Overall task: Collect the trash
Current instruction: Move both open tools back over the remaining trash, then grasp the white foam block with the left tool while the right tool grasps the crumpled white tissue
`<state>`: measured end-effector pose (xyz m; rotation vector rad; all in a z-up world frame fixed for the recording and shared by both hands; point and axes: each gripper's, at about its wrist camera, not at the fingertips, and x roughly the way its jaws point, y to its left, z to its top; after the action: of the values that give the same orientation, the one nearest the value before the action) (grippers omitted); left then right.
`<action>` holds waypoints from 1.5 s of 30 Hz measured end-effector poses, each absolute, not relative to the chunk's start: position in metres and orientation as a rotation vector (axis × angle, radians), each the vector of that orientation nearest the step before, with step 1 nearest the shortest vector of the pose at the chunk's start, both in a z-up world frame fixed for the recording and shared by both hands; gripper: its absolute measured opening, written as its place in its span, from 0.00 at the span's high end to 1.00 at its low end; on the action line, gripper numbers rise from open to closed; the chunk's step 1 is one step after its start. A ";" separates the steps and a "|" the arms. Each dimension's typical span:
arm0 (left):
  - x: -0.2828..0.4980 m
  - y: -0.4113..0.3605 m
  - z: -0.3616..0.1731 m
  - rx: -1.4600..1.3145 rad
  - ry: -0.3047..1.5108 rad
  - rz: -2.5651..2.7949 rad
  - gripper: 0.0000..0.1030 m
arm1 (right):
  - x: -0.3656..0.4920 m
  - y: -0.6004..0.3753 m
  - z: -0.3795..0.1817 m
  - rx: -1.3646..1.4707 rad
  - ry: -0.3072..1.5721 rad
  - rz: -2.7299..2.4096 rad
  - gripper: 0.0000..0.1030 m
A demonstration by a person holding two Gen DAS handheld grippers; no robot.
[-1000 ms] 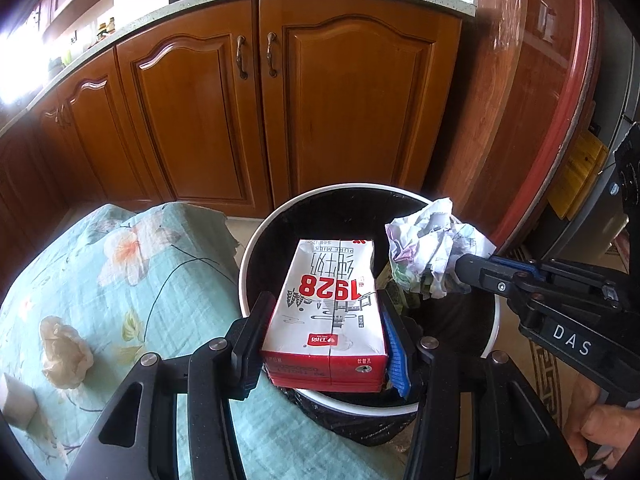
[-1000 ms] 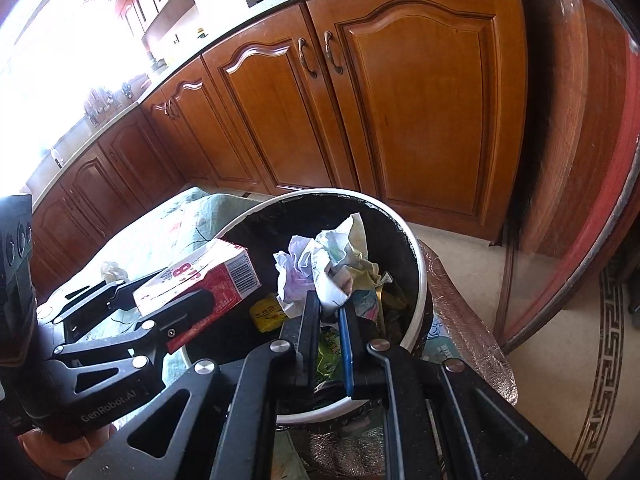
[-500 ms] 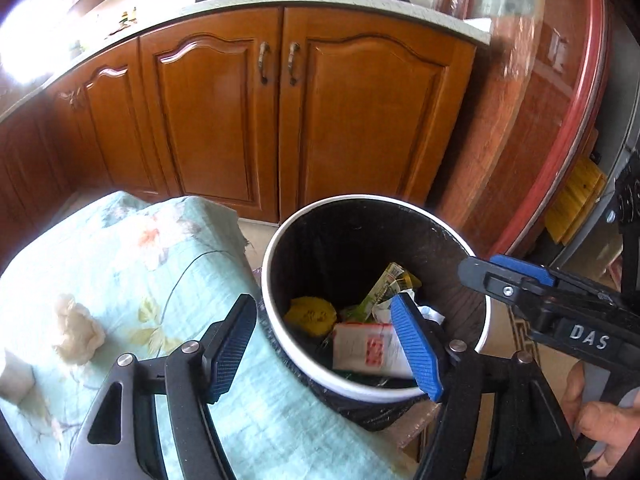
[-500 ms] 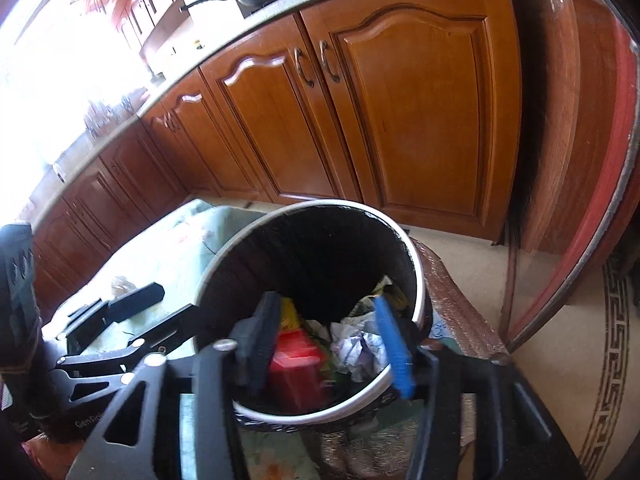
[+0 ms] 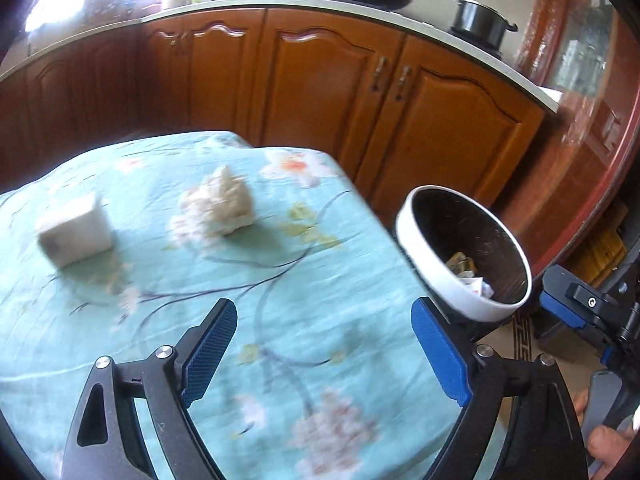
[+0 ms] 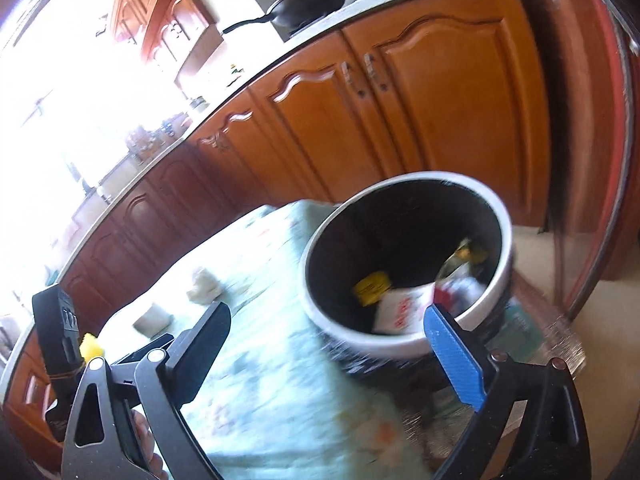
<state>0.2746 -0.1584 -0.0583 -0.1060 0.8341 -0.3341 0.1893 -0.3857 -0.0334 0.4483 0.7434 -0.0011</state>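
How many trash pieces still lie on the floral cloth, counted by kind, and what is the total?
Crumpled paper wad: 1
Small white box: 1
Total: 2
Both lie apart on the cloth, outside the trash bin.

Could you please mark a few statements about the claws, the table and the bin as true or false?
1. The left claw is shut on a milk carton. False: it is open and holds nothing.
2. A crumpled tissue wad lies on the floral tablecloth. True.
3. The trash bin holds nothing. False: a red and white carton and other scraps lie inside.
4. The right claw is open. True.
5. The small white box sits inside the bin. False: it rests on the tablecloth, left of the wad.
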 end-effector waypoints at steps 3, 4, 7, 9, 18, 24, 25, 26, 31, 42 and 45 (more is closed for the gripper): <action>0.261 -0.134 -0.058 -0.084 0.824 -0.290 0.10 | 0.189 -0.365 -0.038 0.447 0.770 0.038 0.04; 0.256 -0.125 -0.058 -0.075 0.823 -0.276 0.09 | 0.189 -0.358 -0.040 0.438 0.781 0.046 0.04; 0.247 -0.101 -0.058 -0.057 0.826 -0.224 0.08 | 0.191 -0.338 -0.044 0.422 0.790 0.079 0.04; 0.244 -0.085 -0.060 -0.059 0.838 -0.192 0.08 | 0.195 -0.325 -0.048 0.415 0.803 0.107 0.04; 0.238 -0.031 -0.058 -0.031 0.833 -0.081 0.08 | 0.207 -0.265 -0.067 0.310 0.853 0.203 0.04; 0.237 -0.007 -0.052 -0.040 0.786 -0.021 0.01 | 0.220 -0.227 -0.074 0.191 0.901 0.238 0.04; 0.238 -0.007 -0.054 -0.029 0.794 -0.018 0.01 | 0.222 -0.223 -0.074 0.173 0.904 0.240 0.04; 0.240 -0.005 -0.054 -0.015 0.810 -0.013 0.01 | 0.224 -0.219 -0.074 0.155 0.916 0.236 0.04; 0.265 0.006 -0.060 0.051 0.863 0.035 0.01 | 0.242 -0.207 -0.071 0.125 0.923 0.232 0.04; 0.345 0.023 -0.086 0.048 0.848 0.004 0.01 | 0.304 -0.202 -0.078 0.190 0.903 0.205 0.03; 0.365 0.024 -0.090 0.019 0.848 -0.046 0.01 | 0.325 -0.203 -0.088 0.228 0.927 0.199 0.04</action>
<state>0.3651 0.0240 -0.0905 0.0189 0.8477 -0.0459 0.3250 -0.2035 -0.0881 0.2283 0.9273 0.1992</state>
